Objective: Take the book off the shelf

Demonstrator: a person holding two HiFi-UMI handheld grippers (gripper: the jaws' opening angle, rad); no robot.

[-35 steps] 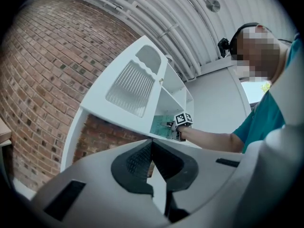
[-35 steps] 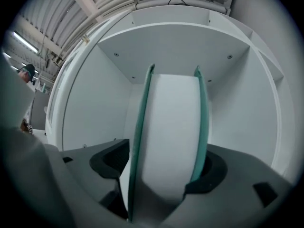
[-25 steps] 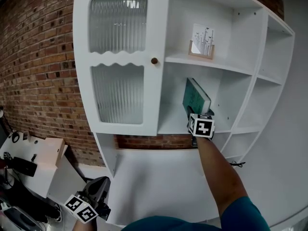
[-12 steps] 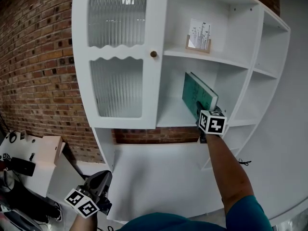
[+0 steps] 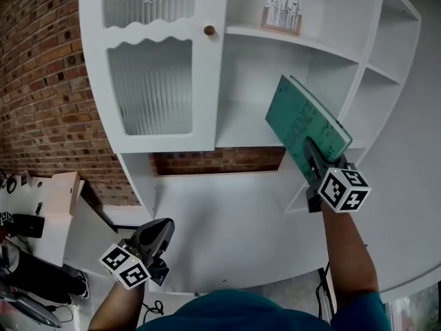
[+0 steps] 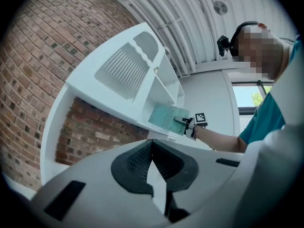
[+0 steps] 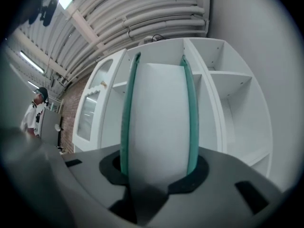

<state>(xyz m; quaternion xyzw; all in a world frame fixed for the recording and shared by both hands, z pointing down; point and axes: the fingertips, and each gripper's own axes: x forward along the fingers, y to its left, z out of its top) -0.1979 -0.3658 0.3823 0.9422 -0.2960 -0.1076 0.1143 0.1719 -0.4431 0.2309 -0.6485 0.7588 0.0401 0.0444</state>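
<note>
My right gripper [image 5: 311, 154] is shut on a teal book [image 5: 303, 124], which hangs tilted in the air in front of the white shelf unit [image 5: 241, 138], clear of its boards. In the right gripper view the book's white page edge [image 7: 159, 122] fills the space between the jaws, a teal cover against each pad. From the left gripper view the book [image 6: 167, 118] and the right gripper [image 6: 186, 122] show small and far off. My left gripper [image 5: 160, 232] hangs low at the left, shut and holding nothing; its pads [image 6: 137, 163] meet at the tips.
The shelf unit has a ribbed-glass door with a wooden knob [image 5: 209, 29] at its left. A card in a wooden holder [image 5: 281, 12] stands on the upper shelf. A brick wall [image 5: 41, 81] lies behind. A white desk with gear [image 5: 41, 205] is at the lower left. A person [image 7: 35, 113] stands far off.
The right gripper closed on the book and drew it out of the shelf, down and to the right. The left gripper has stayed low.
</note>
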